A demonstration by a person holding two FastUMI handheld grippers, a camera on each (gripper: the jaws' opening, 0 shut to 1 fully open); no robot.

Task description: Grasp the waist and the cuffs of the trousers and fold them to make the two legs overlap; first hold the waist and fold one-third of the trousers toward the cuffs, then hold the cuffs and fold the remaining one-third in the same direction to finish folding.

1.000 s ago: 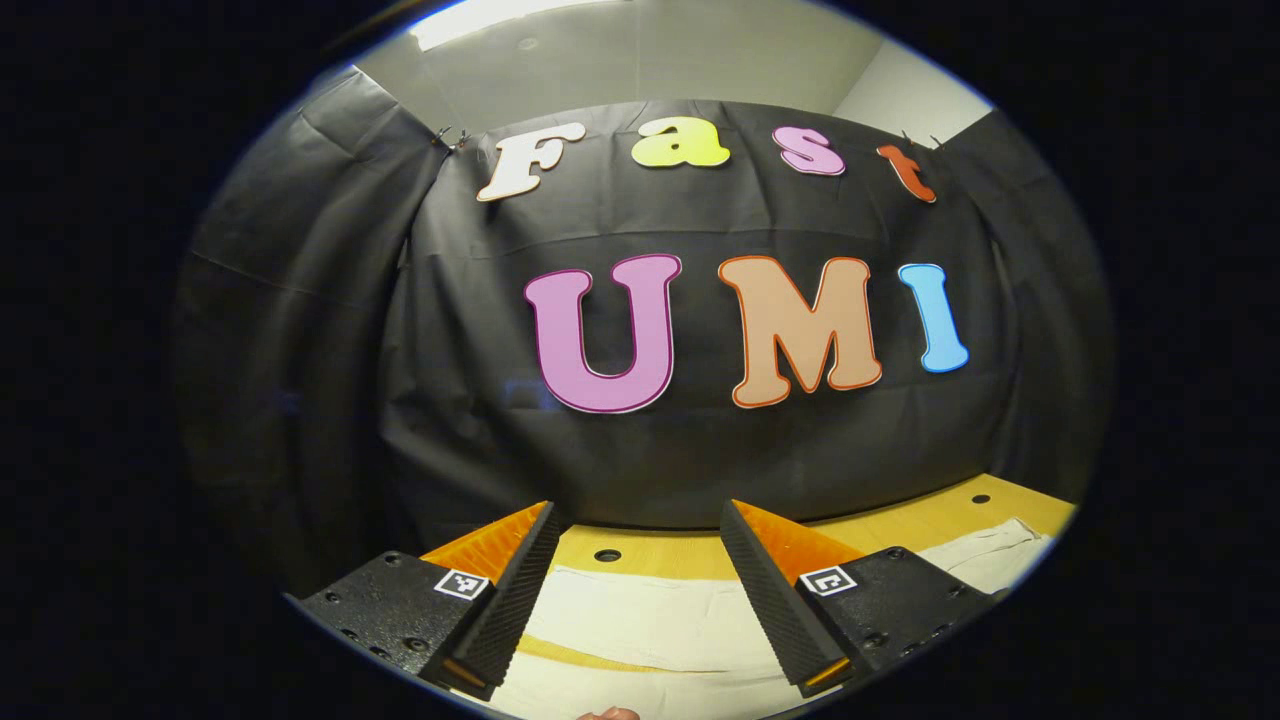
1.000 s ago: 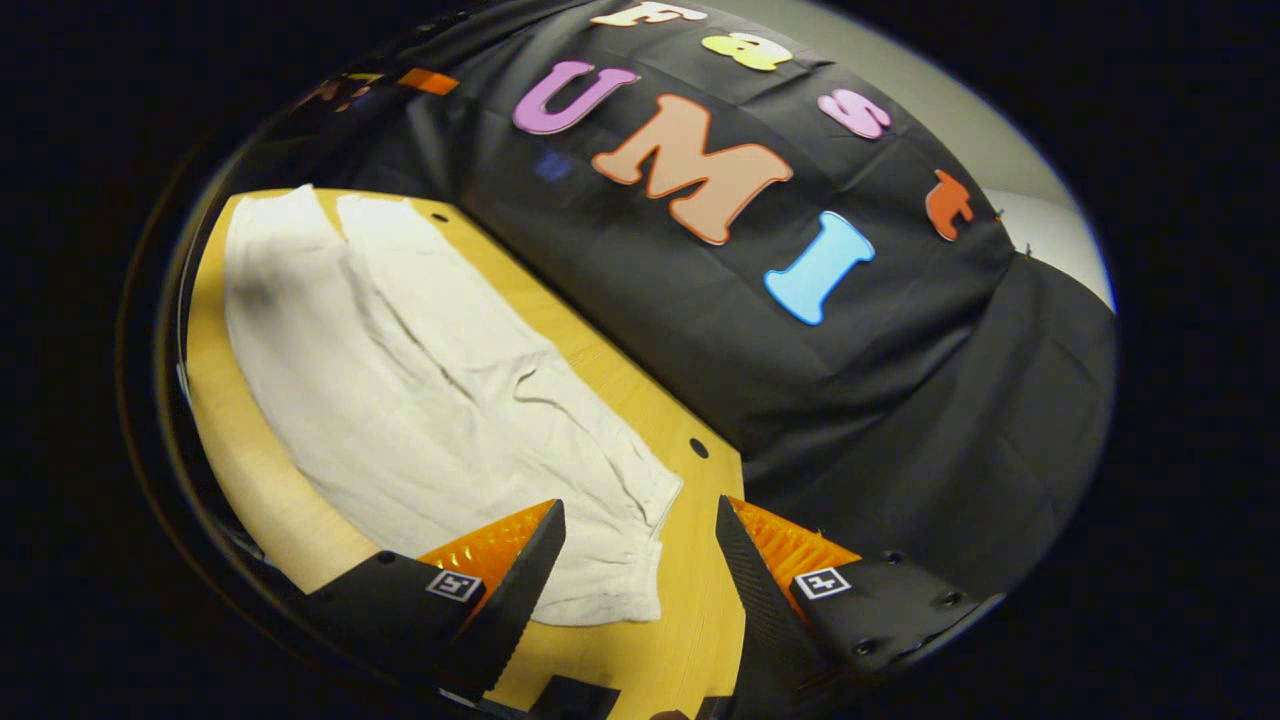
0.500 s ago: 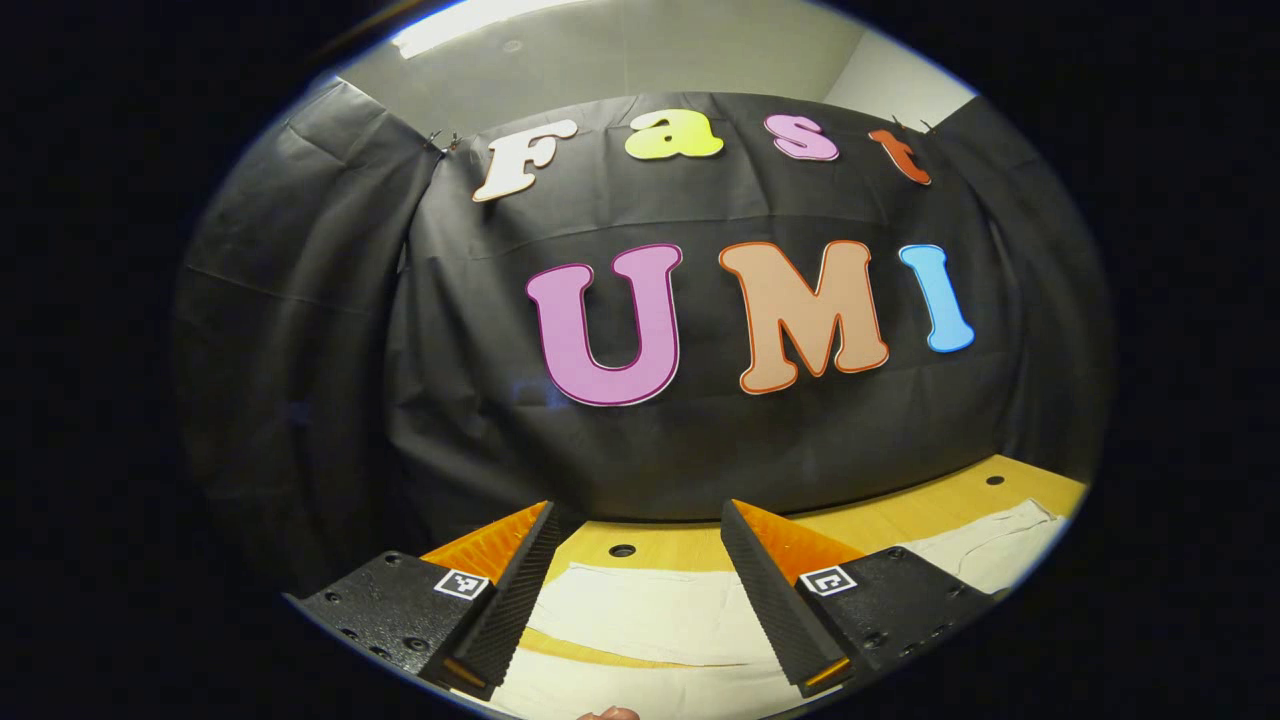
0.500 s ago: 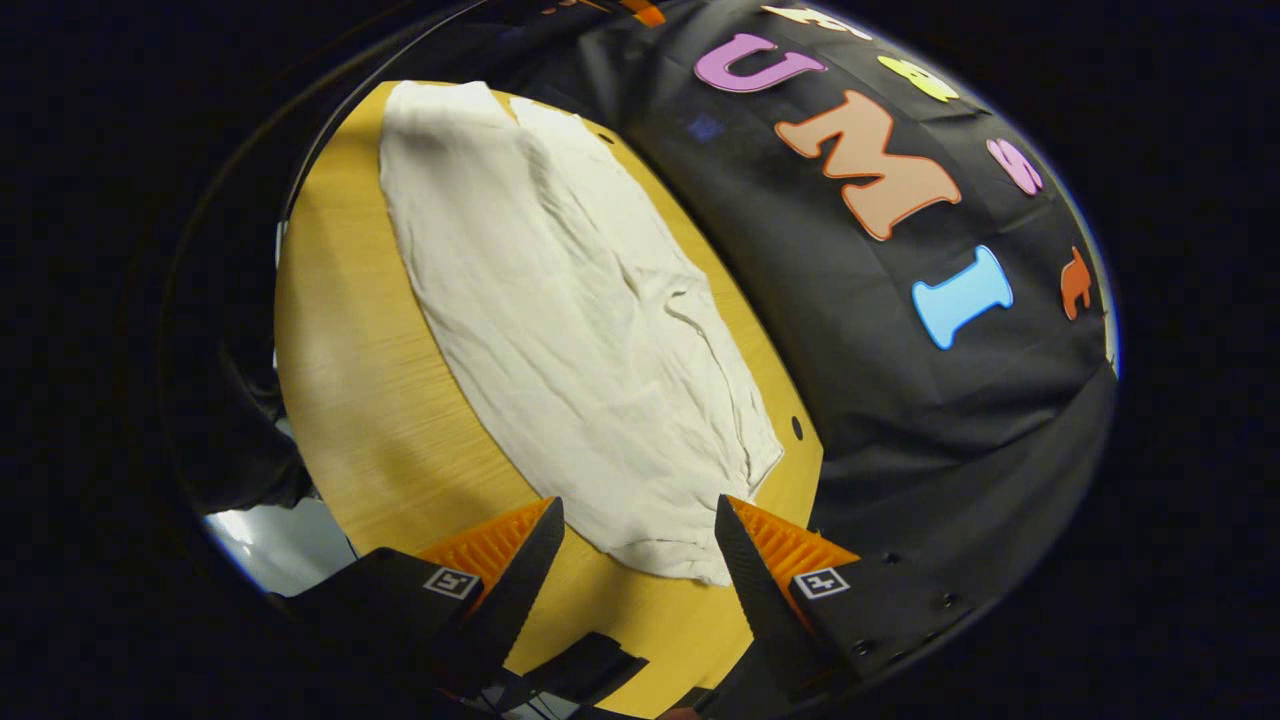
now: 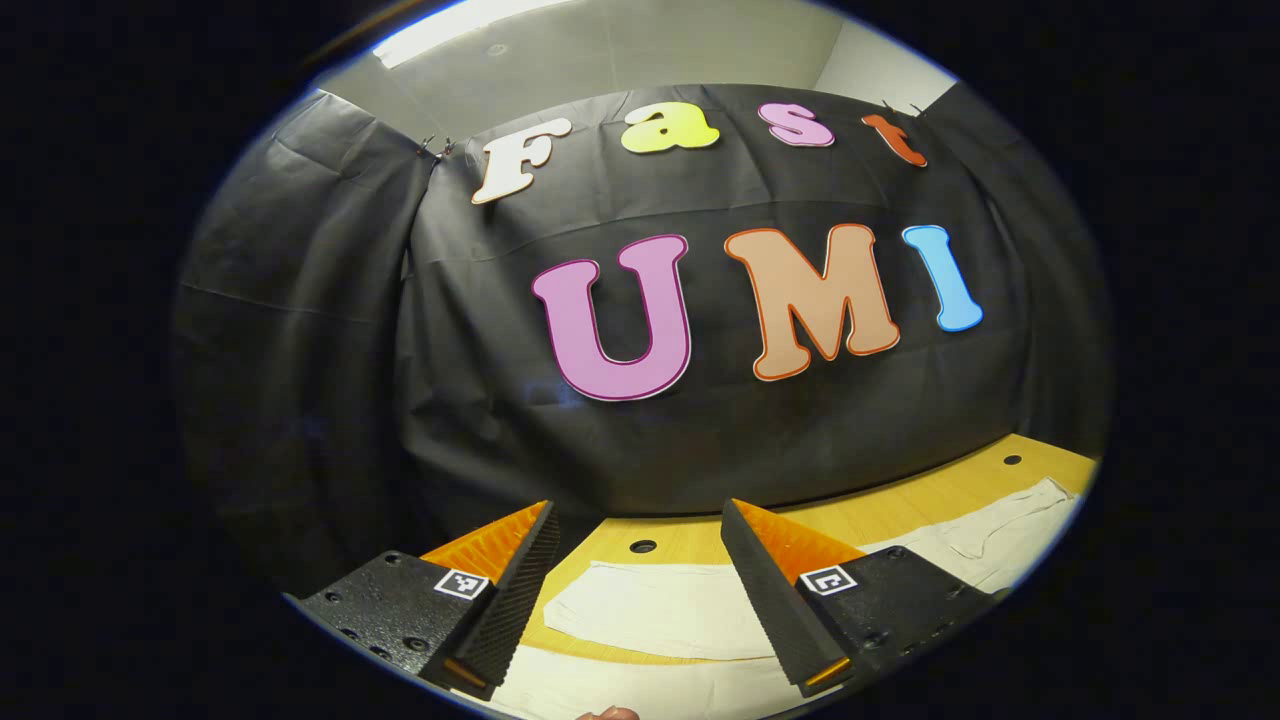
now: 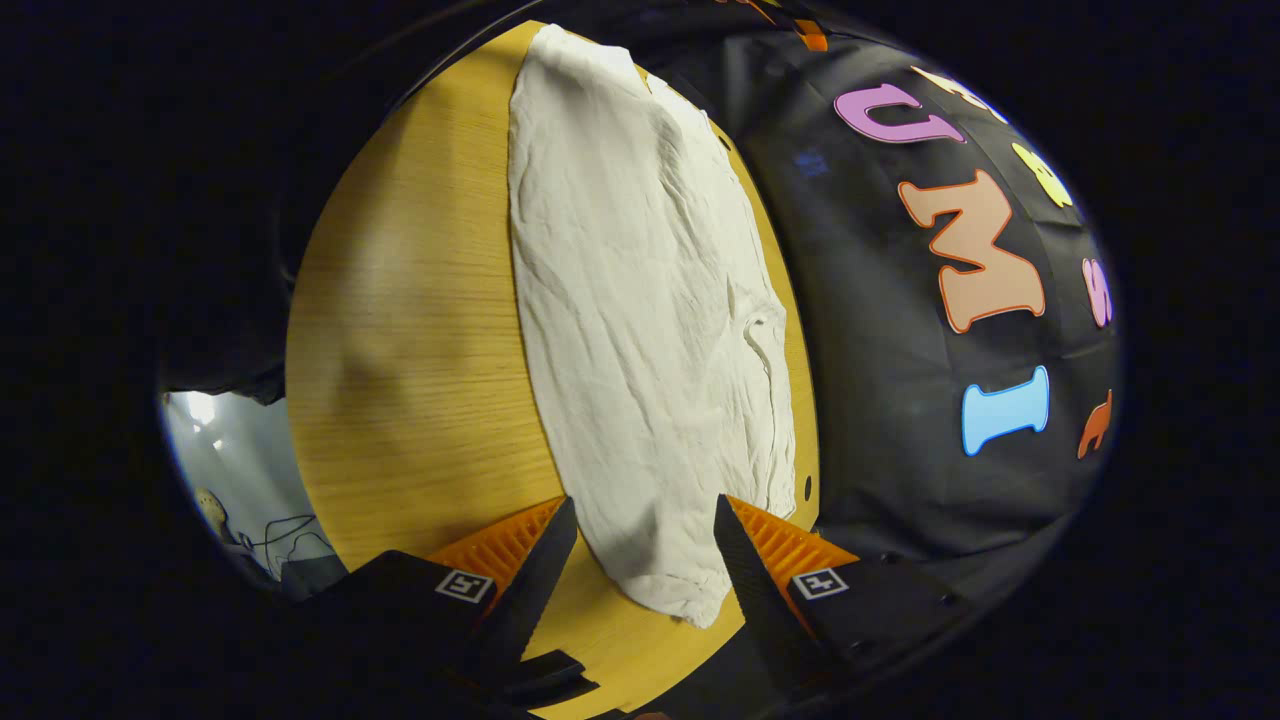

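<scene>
The trousers (image 6: 640,330), pale cream and creased, lie spread flat along the wooden table (image 6: 420,360), running lengthwise beside the black cloth wall (image 6: 880,440) at the table's far side. In the right gripper view the garment stretches away from the camera, one end close between the fingers and the other end far off near the table's opposite end; its long edge nearest the wall lies just beside a small round hole in the tabletop (image 6: 808,493). The right gripper (image 6: 640,545) stands released, its two fingers spread with a clear gap, and the near end of the trousers lies on the table in that gap; whether either finger touches the fabric cannot be told, and neither presses on it. To the left of the table in this view a strip of light floor with some cables (image 6: 270,535) shows past the table's edge. In the left gripper view the left gripper (image 5: 635,545) is likewise released, fingers wide apart and empty, hanging above the table's end and looking toward the wall. Between and below its fingers lie two pale bands of the trousers (image 5: 660,610) with a narrow strip of bare table (image 5: 690,545) between them, and a further part of the garment runs off to the right toward another hole in the tabletop (image 5: 1012,460). A fingertip of the person's hand (image 5: 608,714) peeks in at the bottom edge of this view
</scene>
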